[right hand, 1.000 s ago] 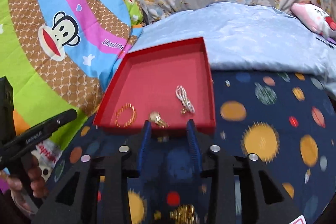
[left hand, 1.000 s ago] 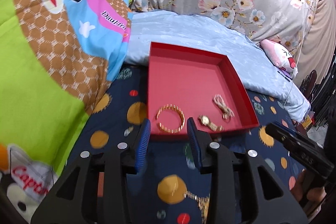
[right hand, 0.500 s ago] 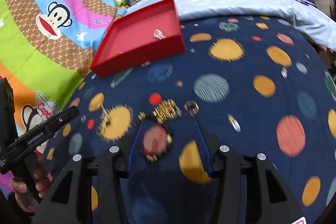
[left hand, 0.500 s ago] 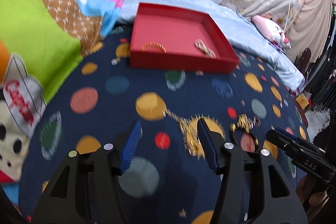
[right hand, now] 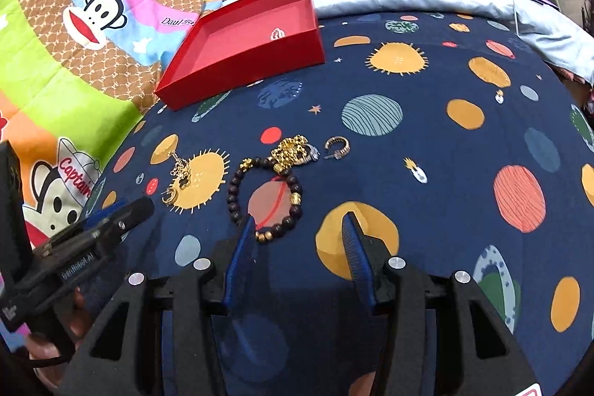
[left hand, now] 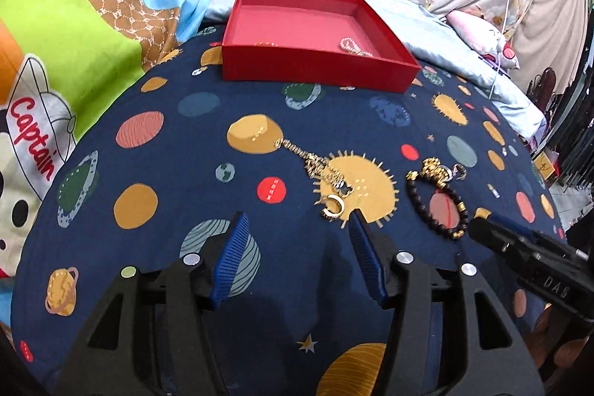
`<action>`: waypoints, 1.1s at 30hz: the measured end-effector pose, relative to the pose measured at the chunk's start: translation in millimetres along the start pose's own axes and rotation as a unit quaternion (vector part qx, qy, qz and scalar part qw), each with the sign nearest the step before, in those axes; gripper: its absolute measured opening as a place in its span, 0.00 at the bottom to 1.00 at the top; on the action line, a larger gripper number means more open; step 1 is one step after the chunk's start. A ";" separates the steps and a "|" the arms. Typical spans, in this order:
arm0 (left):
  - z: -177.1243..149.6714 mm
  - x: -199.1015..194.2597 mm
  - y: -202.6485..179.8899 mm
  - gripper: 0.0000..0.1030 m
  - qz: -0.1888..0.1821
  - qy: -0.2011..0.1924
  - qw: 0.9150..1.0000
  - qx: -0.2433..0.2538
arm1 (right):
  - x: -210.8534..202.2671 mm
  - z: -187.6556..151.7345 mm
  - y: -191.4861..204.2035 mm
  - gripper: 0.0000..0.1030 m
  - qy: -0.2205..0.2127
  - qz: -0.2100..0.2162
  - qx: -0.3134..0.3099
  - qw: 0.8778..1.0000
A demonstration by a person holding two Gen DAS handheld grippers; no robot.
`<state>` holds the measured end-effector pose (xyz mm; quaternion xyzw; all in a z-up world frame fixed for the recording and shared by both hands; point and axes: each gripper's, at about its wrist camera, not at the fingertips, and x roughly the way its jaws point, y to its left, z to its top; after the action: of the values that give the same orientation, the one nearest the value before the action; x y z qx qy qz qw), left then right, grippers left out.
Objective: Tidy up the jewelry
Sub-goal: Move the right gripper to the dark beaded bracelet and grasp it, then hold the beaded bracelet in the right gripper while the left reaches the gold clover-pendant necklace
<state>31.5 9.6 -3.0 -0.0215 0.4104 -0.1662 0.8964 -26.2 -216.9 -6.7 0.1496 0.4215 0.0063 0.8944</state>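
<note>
Hovering over the planet-print cover (left hand: 156,143), left gripper (left hand: 297,232) spread wide, nothing between its fingers. Gold chain (left hand: 312,162) lies just ahead of it, a small gold ring (left hand: 333,206) close to its right fingertip. Right gripper (right hand: 299,229) also wide and empty; dark beaded bracelet (right hand: 265,195) lies just ahead, its near edge touching or just beside the left fingertip. Gold cluster (right hand: 291,151) and hoop earring (right hand: 338,147) beyond the bracelet. Red tray (right hand: 241,62) far ahead-left, a pale chain (left hand: 354,47) inside.
</note>
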 end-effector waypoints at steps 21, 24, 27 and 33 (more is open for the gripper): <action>1.8 6.6 -0.2 0.57 -0.025 0.014 1.000 -0.002 | 18.8 13.0 6.2 0.08 0.005 -0.029 -0.018 0.999; 3.8 10.5 -9.2 0.57 -0.024 0.022 0.999 0.010 | 13.7 10.1 3.6 0.08 0.000 -0.015 -0.011 1.000; 7.4 15.7 -15.7 0.55 -0.022 0.025 0.999 0.016 | 14.3 9.3 2.9 0.08 0.003 -0.012 -0.007 1.000; 12.0 23.0 -22.6 0.40 -0.006 0.021 0.999 0.027 | 16.0 9.9 2.4 0.08 0.004 -0.008 -0.005 1.000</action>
<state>48.1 -20.2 -8.0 0.0035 0.4239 -0.1834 0.8869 -8.1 -215.0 -12.2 0.1419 0.4260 0.0021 0.8935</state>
